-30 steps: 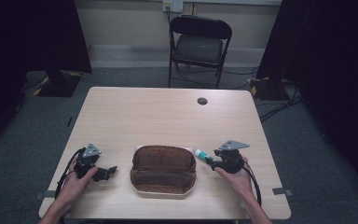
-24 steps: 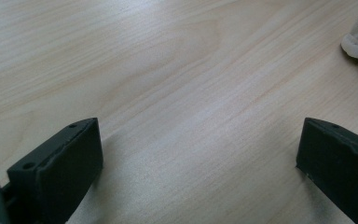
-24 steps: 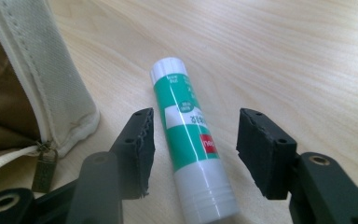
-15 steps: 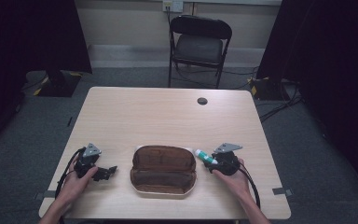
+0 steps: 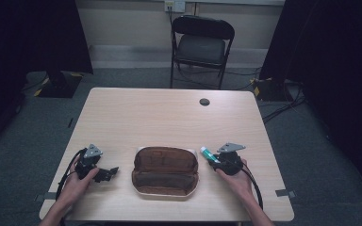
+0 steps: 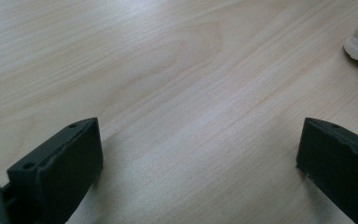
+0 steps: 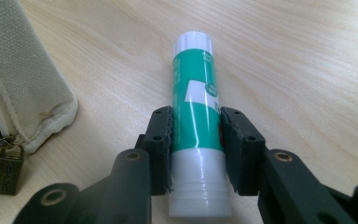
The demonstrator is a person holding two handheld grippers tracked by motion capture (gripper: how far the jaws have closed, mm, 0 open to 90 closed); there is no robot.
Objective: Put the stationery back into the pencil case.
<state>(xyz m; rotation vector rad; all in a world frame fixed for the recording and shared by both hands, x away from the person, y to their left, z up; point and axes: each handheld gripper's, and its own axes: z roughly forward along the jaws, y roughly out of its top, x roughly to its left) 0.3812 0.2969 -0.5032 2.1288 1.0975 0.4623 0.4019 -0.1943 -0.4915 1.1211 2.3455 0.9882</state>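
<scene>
Where pale wood grain runs, the right tool (image 7: pixel 196 140) clamps a smooth cylindrical glue stick (image 7: pixel 196 116).

The table (image 7: pixel 307 56) is pale, matt wood grain. The glue stick (image 7: pixel 196 121) is smooth, glossy plastic. The pencil case (image 7: pixel 23 79) is rough woven canvas with a dull metal zip pull (image 7: pixel 7 170).

1. Looking like a lab or recording studio: black curtains (image 5: pixel 37 42) are hanging far left and far right, closing in the space.
2. A lone light wood table (image 5: pixel 169 113) is sitting on grey carpet (image 5: pixel 311 141), with a black folding chair (image 5: pixel 200 44) standing at the far side.
3. Cables (image 5: pixel 283 101) are trailing on the floor far right; yellow-black tape (image 5: pixel 41 92) is marking the far left floor.
4. A wall socket (image 5: pixel 174 4) is showing on the far wall.
</scene>
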